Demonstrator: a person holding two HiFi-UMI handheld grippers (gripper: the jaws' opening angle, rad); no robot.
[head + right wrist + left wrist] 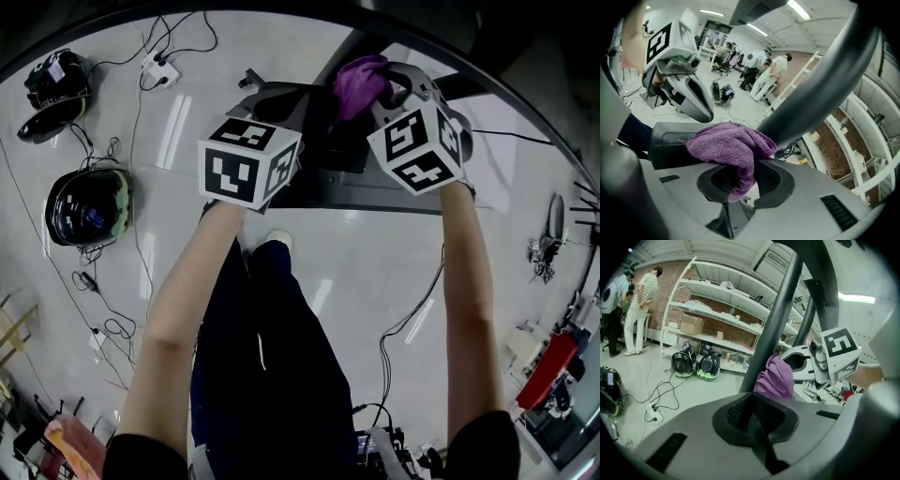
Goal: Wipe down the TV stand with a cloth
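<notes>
The right gripper [740, 182] is closed on a purple cloth [729, 143], whose bunched folds spill out over the jaws and press up against the lower part of the TV stand's dark pole [811, 93]. In the right gripper view the cloth meets the pole at its right edge. The stand's black base [670, 145] lies just behind the cloth on the side away from the pole. Seen from the head view, the cloth sits at the far end of the base, right by the pole's foot. The right gripper's marker cube [422, 142] is just on the person's side of it. The left gripper [757, 417] has its jaws together with nothing between them. It is held on the other side of the pole from the cloth, close to the base but not touching the cloth. In its own view the pole rises straight ahead, with the purple folds showing just past it. The stand is on a pale, glossy floor [394, 272]. On the left gripper's side of the pole, well apart from it, a black helmet [89, 206] lies on the floor among loose cables [112, 328], and a white power strip [155, 67] is farther off. Far behind the pole, the left gripper view shows white shelves [726, 317] against a brick wall, two more helmets [696, 365] at their foot, and people [640, 310] standing to one side.
</notes>
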